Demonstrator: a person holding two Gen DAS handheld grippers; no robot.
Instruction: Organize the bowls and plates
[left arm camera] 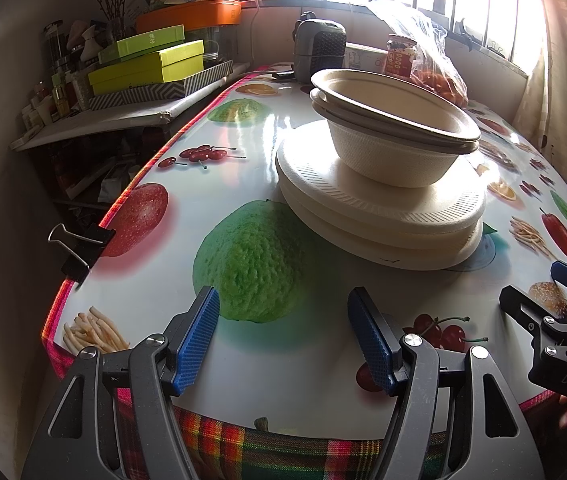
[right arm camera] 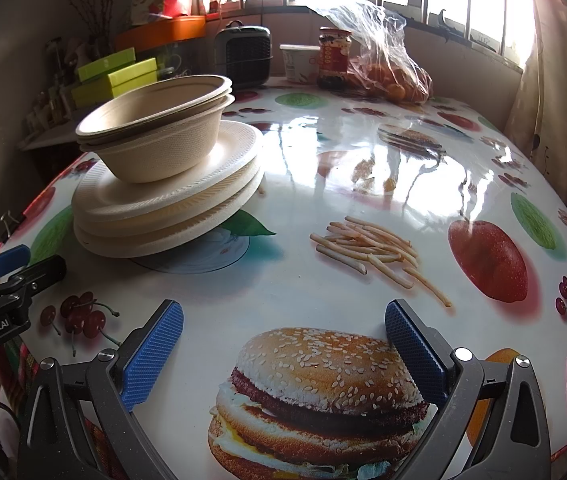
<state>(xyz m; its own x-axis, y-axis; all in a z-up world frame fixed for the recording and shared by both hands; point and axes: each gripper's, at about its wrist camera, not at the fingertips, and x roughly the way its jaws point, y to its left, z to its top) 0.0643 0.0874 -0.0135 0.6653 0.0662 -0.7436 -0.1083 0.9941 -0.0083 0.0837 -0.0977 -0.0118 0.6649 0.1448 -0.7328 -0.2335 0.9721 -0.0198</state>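
- Bowls (left arm camera: 393,128) sit nested on top of the plates (left arm camera: 379,216), one pile on the fruit-print table (left arm camera: 243,152), out past both our grippers and touching neither.
- From our left gripper (left arm camera: 283,334) the pile is ahead and off to the right; from our right gripper (right arm camera: 283,346) it's ahead and well off to the left (so it sits roughly between the two).
- Left looks a bit nearer to us, with the plate rims closer to its fingertips.
- Both sets of jaws are spread wide with nothing in them, just tablecloth showing through the gap.
- Pile is round, so no long axis to line up with; what matters is the overhanging rims, and the top bowl sits tilted.
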